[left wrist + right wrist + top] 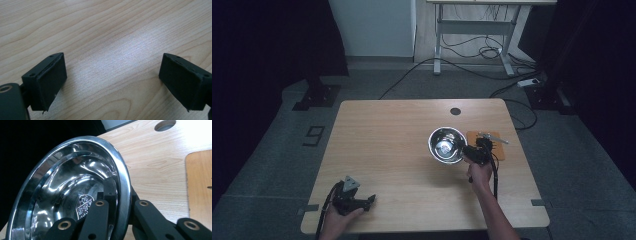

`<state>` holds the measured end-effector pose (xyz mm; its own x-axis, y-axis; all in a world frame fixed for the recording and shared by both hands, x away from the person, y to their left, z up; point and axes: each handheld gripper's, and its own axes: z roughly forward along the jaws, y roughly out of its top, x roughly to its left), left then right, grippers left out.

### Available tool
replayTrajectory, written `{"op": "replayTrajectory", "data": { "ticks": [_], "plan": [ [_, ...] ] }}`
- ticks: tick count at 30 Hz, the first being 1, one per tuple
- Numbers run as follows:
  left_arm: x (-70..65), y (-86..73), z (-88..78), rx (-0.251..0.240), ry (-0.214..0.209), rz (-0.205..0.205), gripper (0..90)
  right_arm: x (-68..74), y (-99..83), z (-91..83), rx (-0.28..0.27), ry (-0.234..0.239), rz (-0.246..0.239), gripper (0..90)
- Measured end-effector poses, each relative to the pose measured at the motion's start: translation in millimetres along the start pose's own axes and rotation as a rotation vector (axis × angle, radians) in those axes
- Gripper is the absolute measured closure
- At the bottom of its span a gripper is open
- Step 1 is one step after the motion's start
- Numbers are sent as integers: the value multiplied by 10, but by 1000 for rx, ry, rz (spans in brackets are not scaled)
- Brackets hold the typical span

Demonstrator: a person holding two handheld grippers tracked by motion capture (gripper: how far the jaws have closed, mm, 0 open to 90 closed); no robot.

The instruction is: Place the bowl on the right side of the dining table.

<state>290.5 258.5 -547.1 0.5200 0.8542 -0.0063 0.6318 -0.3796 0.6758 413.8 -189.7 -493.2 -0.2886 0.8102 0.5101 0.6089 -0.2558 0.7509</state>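
Around my work there is little on the table point(387, 145): a round cable hole point(455, 111) near the far edge, and an orange-brown wooden board point(484, 136) toward the right edge, with a small metal tool point(493, 137) lying on it that is too small for me to make out. The board lies just beside the steel bowl point(445, 145), on its right, and my right hand point(480, 172) reaches in between them from the near side. Nothing crowds the bowl on its left or far side.

The bowl is polished metal, round, with a broad rolled rim and a stepped inner wall that throws back bright streaks of light. It sits right of the table's middle, tipped up on the side I hold.

My right claw point(468, 150) is clamped on the bowl's rim, one jaw inside and one outside. The right gripper view shows that grip close up, and the bowl point(75, 190) has an oval stamped mark point(84, 206) on its bottom, which the high view blurs to a glint.

My left claw point(371, 200) rests near the table's near left corner, well apart from the bowl. In the left gripper view my left claw point(112, 80) is spread wide over bare wood grain, holding nothing.
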Motion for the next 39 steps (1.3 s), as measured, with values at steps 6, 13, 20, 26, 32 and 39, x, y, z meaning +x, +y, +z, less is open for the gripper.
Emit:
{"op": "replayTrajectory", "data": {
  "ticks": [6, 13, 20, 26, 32, 39],
  "plan": [
    [0, 0, 0, 0, 0, 0, 74, -62, 30, -27, -15, -11, 12, 861],
    [0, 0, 0, 0, 0, 0, 74, -136, 65, -59, -24, -23, 27, 861],
    [0, 0, 0, 0, 0, 0, 74, -189, 80, -71, -34, -33, 41, 861],
    [1, 0, 0, 0, 0, 1, 74, -247, 102, -86, -43, -45, 52, 861],
    [0, 0, 0, 0, 0, 0, 74, -312, 130, -123, -54, -59, 69, 861],
    [0, 0, 0, 0, 0, 0, 74, -377, 149, -146, -65, -78, 77, 861]
  ]
}}
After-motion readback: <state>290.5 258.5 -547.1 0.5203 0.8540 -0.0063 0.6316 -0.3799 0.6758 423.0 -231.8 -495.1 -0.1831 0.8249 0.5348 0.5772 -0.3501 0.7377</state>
